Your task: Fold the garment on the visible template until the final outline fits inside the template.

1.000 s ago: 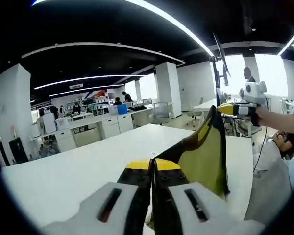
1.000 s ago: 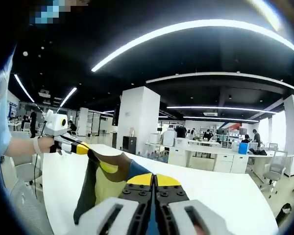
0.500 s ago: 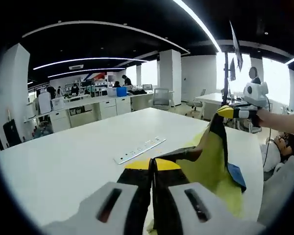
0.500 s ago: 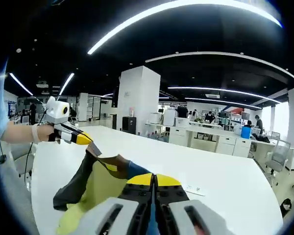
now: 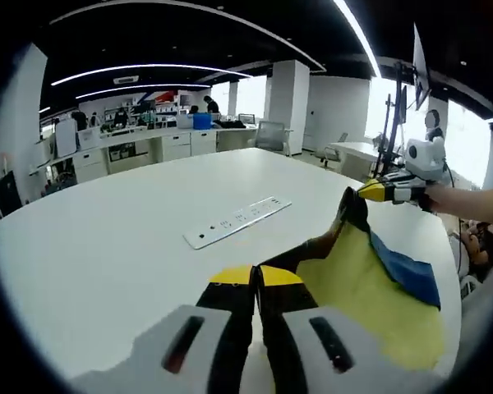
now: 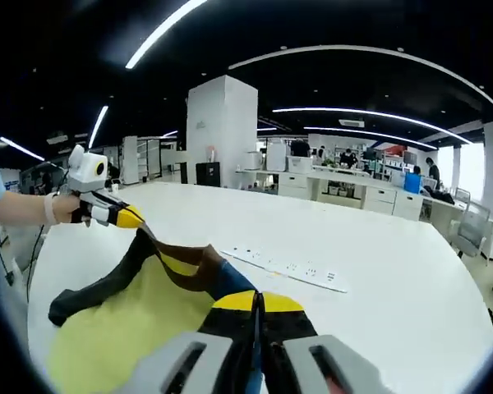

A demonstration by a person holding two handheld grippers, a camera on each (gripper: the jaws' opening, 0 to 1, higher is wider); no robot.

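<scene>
White office table [image 5: 107, 246] carrying a power strip [image 5: 237, 222]. In left gripper view, left gripper [image 5: 255, 277] pinching yellow garment [image 5: 370, 295], stretched rightward to right gripper [image 5: 370, 190]. In right gripper view, right gripper [image 6: 258, 301] clamping garment [image 6: 140, 308]; left gripper [image 6: 134, 218] gripping its far corner.

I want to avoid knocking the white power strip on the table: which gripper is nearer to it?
Neither clearly. The power strip lies beyond the garment, ahead of the left gripper and ahead of the right gripper, apart from both.

Bright ceiling strip lights [image 6: 160, 29], window [image 5: 468, 139] glare, dark ceiling; strong fisheye bending at edges.
</scene>
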